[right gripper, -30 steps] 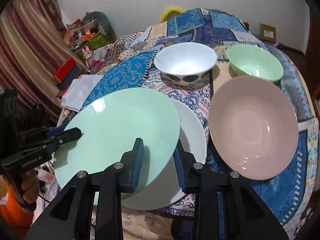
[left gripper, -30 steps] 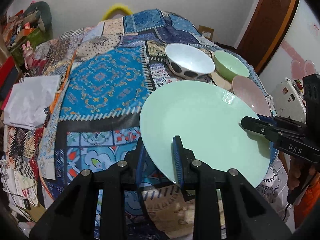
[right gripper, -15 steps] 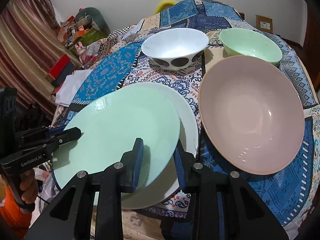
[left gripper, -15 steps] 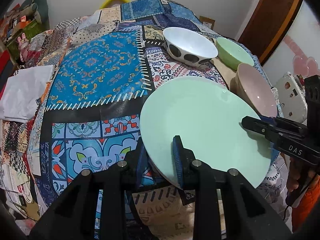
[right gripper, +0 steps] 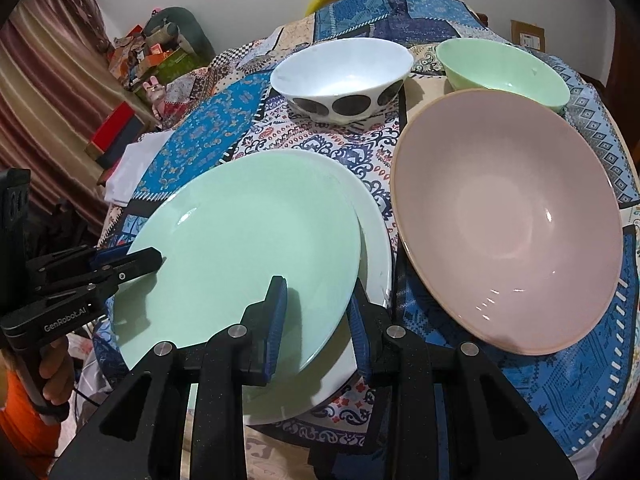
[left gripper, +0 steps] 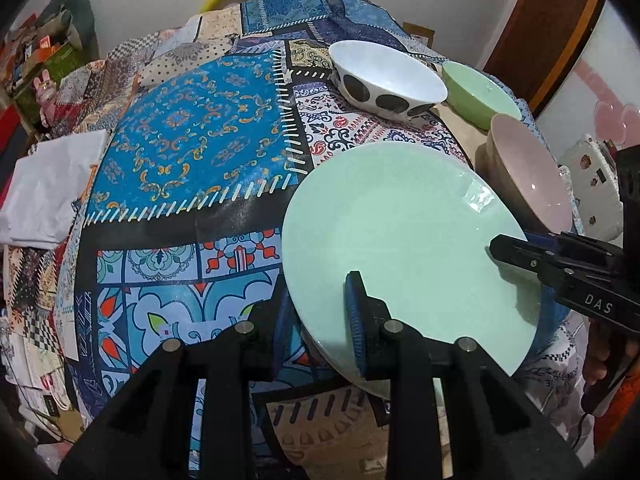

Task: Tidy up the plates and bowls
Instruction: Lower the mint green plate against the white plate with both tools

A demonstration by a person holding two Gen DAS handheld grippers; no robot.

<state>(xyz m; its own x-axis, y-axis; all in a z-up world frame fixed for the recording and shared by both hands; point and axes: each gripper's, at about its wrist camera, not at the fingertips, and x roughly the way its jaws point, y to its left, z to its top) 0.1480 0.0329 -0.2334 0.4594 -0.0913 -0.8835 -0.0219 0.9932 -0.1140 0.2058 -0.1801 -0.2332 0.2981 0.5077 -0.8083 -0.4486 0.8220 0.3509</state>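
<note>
**Green plate held over the white one by both claws**

Both claws are clamped on the same mint-green plate, one at each side. The left claw pinches the plate's near-left rim between its blue pads, nearly closed with only the rim's thickness between them. The right claw grips the opposite edge the same way, one pad on top of the plate, the other beneath it.

The green plate sits low over a white plate that lies on the patchwork-covered table; whether the two touch I cannot tell. Just right of them stands a large pink bowl. Behind are a white bowl with black dots and a small green bowl, close together. A folded white cloth lies at the table's far left edge.
</note>
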